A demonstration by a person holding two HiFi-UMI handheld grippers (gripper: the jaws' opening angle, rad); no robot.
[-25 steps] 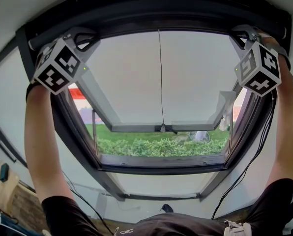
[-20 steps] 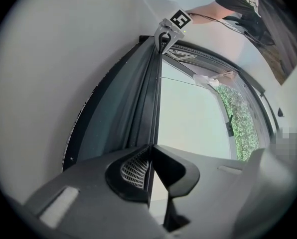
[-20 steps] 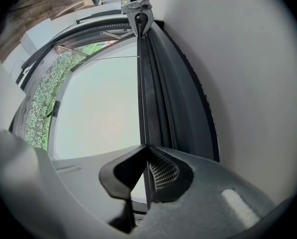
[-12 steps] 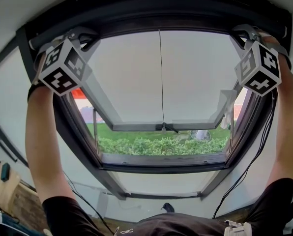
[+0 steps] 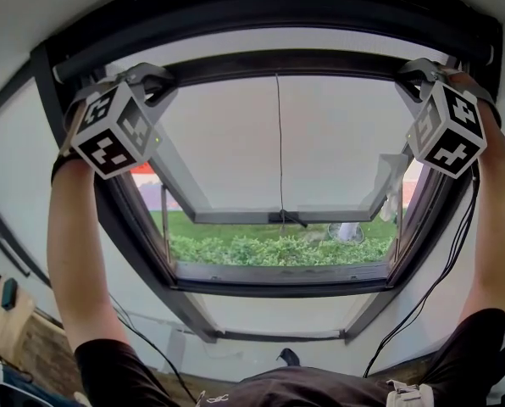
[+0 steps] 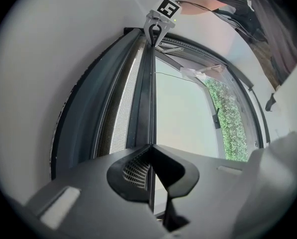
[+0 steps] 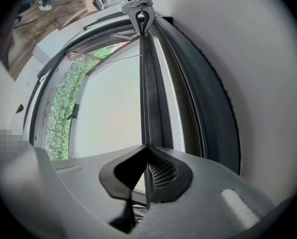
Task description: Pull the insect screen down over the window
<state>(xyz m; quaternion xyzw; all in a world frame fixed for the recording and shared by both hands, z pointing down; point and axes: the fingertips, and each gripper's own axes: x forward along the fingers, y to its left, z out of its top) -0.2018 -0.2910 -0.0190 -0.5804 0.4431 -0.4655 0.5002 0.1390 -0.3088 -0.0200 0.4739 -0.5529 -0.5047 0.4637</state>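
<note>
The insect screen's dark pull bar (image 5: 278,60) runs across the top of the roof window. Above it shows a pale strip of screen mesh (image 5: 278,41). My left gripper (image 5: 155,79) holds the bar's left end; its jaws have just been closing and now pinch the bar's thin edge (image 6: 149,98). My right gripper (image 5: 413,73) is shut on the right end of the bar (image 7: 146,93). In the left gripper view the left gripper (image 6: 151,147) looks along the bar to the right gripper (image 6: 153,31). Grey mesh (image 7: 171,108) lies beside the bar in the right gripper view.
The dark window frame (image 5: 117,219) surrounds an outward-tilted sash (image 5: 278,218) with a thin cord (image 5: 278,142) hanging at its middle. A green hedge (image 5: 278,251) lies outside. A black cable (image 5: 443,261) trails from the right gripper. White sloped walls flank the frame.
Both grippers have come down a little with the pull bar between them. A pale strip of screen now shows above the bar where the bar sat before.
</note>
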